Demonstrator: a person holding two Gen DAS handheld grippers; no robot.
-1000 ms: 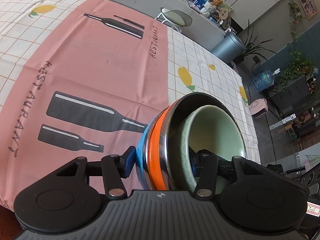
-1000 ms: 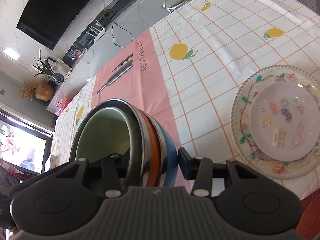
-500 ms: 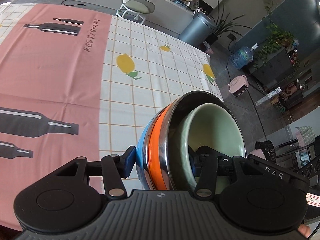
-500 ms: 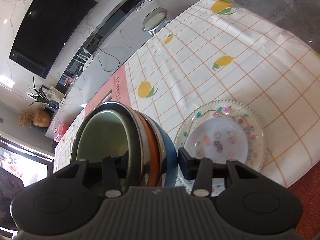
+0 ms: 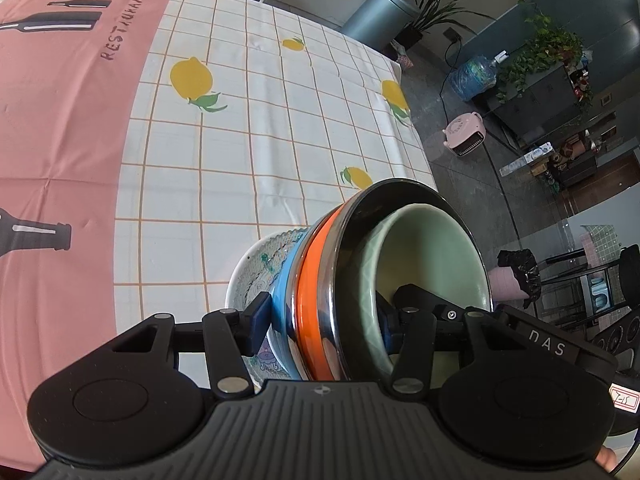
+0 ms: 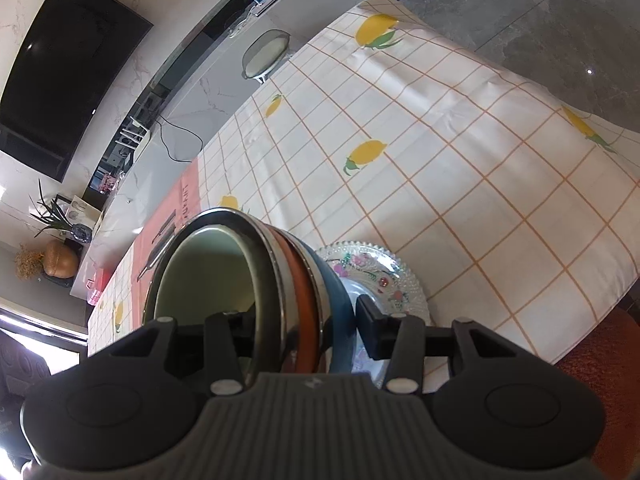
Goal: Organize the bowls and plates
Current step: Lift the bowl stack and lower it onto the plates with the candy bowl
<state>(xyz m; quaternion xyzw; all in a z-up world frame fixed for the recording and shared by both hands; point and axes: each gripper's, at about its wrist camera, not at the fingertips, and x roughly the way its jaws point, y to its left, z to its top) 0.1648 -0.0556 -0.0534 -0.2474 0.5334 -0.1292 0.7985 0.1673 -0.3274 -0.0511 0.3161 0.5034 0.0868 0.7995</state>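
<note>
Two claws of mine clamp one nested stack of bowls (image 5: 320, 304) from opposite sides: my left gripper (image 5: 324, 320) and my right gripper (image 6: 306, 330) each have one finger inside the pale green bowl (image 5: 432, 256) and one outside on the blue bowl (image 6: 340, 304). Both inner fingertips are mostly hidden by the rims. Beneath, the patterned glass plate (image 6: 404, 280) on the tablecloth (image 6: 460, 168) is largely covered; I cannot tell whether the stack touches it.

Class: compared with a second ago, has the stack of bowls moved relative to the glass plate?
Yes. The stack of bowls has travelled toward the glass plate and now overlaps its near edge.
</note>
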